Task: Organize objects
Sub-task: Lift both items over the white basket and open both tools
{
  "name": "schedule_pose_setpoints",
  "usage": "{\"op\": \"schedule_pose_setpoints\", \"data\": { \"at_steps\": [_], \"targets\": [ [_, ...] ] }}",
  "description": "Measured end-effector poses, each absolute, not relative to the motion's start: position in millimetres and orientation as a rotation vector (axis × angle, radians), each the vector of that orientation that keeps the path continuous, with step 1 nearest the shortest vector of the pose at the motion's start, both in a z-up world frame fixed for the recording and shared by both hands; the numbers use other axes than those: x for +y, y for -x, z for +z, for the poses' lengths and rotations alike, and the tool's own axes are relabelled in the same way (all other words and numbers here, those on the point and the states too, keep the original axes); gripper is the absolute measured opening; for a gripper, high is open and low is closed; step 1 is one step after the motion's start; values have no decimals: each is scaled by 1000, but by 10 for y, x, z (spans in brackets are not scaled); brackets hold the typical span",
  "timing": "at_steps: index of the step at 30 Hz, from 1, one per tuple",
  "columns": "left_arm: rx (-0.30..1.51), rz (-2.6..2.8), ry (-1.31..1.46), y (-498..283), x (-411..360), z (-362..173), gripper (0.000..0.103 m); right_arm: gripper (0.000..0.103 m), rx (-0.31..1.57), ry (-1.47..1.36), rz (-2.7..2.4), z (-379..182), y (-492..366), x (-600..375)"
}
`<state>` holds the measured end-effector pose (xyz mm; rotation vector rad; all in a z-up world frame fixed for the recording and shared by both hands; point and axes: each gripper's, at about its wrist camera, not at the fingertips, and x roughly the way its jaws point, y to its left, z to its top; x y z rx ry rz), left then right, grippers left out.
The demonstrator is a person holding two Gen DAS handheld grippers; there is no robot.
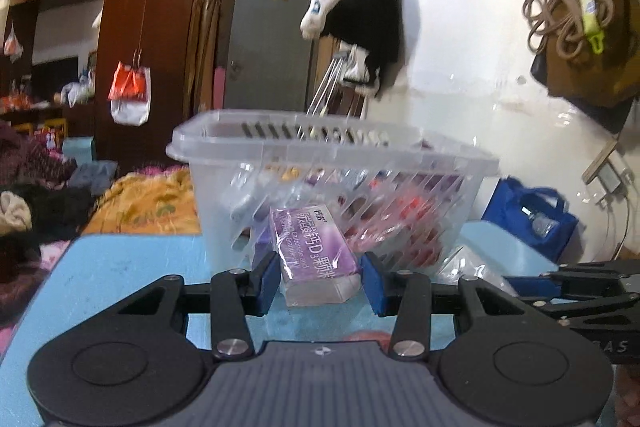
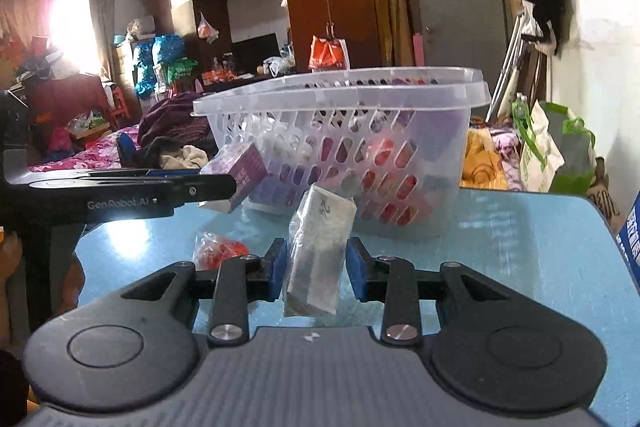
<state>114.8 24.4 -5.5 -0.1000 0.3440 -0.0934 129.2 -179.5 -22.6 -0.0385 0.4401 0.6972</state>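
Left gripper (image 1: 320, 277) clamps the purple box (image 1: 314, 253) just before the clear basket (image 1: 332, 163); we hold a wrapped grey pack (image 2: 318, 251) pinched in the right gripper (image 2: 316, 269). Both grips sit low on tilted, slick wrapping. Either item may slip or strike the basket rim when lifted over it.

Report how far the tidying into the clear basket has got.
Done: the clear slotted basket already holds several packets. In hand: the left gripper grips a purple medicine box; the right gripper grips a grey plastic-wrapped pack. Left: both to drop in, plus a red packet on the blue table.
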Motion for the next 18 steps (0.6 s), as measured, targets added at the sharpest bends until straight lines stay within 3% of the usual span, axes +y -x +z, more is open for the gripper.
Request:
{"op": "schedule_pose_setpoints", "data": {
  "at_steps": [18],
  "targets": [
    [233,-110,104,-949,247,15,48,36,318,26,687,-180,-1150,-1853]
  ]
}}
